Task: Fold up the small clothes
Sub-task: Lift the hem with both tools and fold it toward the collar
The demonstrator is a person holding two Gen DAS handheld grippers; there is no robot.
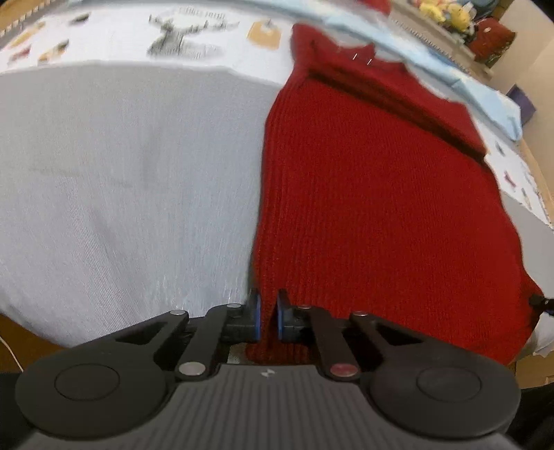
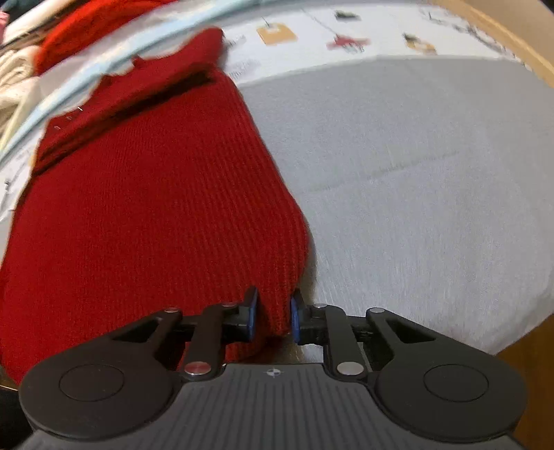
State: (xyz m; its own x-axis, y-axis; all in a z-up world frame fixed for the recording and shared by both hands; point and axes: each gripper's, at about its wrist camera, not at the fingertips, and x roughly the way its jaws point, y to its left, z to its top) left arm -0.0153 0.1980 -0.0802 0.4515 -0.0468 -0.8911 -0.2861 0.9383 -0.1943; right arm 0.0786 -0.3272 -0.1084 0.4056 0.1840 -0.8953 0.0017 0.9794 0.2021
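Red ribbed knit fills the narrow gap between the blue pads of both tongs: the left gripper point(image 1: 268, 318) is clenched on the near-left corner of the red knitted garment point(image 1: 374, 194), and the right gripper point(image 2: 271, 316) is pinched on its near-right corner, each taking a bunch of the hem rather than a single layer, as far as the blur allows. Holding both near corners at once looks like the grip for carrying the hem away from the person and over the body of the piece, so the fold would land square instead of skewed. Beyond the fingers the garment lies mostly flat, lengthwise away from the person, on a grey cloth point(image 1: 114, 180) spread over the table. At its far end a band is already doubled over, with a dark shadowed crease across it, and the collar end reaches onto a white printed cloth point(image 1: 145, 31) with a stag and small pictures. A pale blue sheet point(image 1: 450, 79) runs beside that edge. Farther back, more red knitwear and soft toys sit on a shelf point(image 1: 446, 27), probably the waiting pile, well apart from the work.
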